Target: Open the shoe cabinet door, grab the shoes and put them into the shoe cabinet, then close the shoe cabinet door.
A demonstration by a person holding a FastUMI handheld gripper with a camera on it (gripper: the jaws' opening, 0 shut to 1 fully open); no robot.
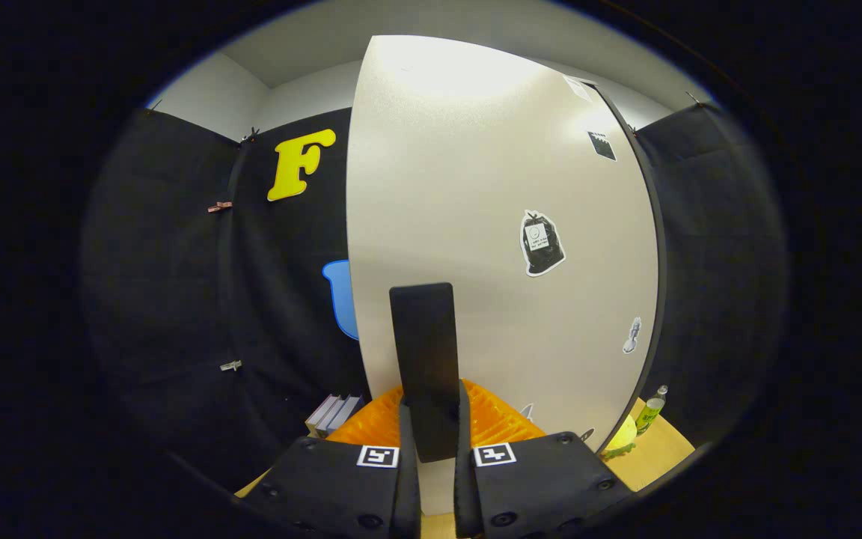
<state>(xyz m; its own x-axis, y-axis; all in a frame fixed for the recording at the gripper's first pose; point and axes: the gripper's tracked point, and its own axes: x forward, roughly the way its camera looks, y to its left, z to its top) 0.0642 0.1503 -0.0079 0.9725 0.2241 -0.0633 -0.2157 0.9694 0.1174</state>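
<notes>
Your gripper (437, 438) is clenched on the dark handle (425, 359). Beyond it stands the pale cabinet door (491, 224), stickers on its face.

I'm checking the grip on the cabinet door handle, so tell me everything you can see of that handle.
The handle is a flat, dark, matte slab, upright, taller than wide, with slightly rounded top corners. It stands in front of the pale, speckled shoe cabinet door, near that door's left edge and low on it. Its lower end sits between the fingers of the claw, which close on it from both sides; its upper part rises free above them. How it is fixed to the door cannot be seen.
</notes>
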